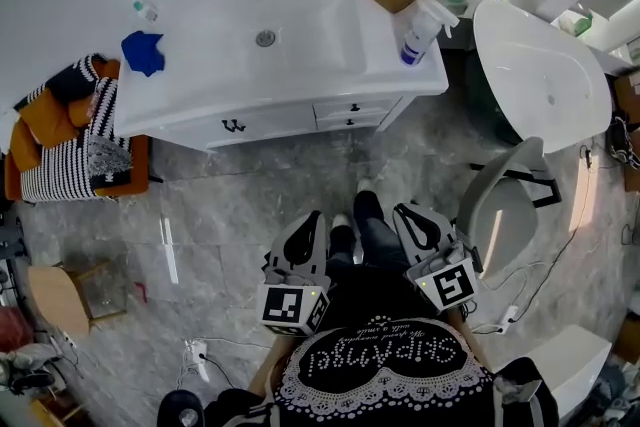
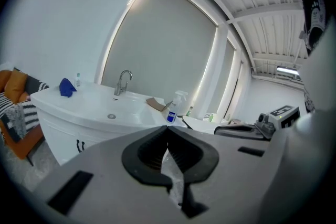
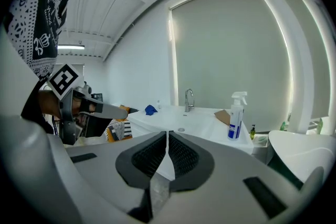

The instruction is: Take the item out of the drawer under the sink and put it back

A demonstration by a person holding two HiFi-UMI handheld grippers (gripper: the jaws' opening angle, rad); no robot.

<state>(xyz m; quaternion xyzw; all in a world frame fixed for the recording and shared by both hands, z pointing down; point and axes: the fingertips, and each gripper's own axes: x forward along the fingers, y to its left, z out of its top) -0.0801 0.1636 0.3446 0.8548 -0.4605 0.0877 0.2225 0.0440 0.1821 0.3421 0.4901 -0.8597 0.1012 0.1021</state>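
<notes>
Left gripper [image 2: 168, 129]: jaws together, nothing between them. Right gripper [image 3: 167, 135]: likewise closed and empty. We hold both well short of the vanity [image 1: 200, 90], pointing toward it. Drawers [image 1: 352, 113]: two, stacked at the vanity's front, right of the basin [image 1: 295, 27], both closed; item unseen, presumably inside. They lie ahead between our grippers, neither plainly nearer.

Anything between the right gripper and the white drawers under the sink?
Head view: only bare grey marbled floor between right gripper and white drawers; the person's shoe sits just left.
</notes>
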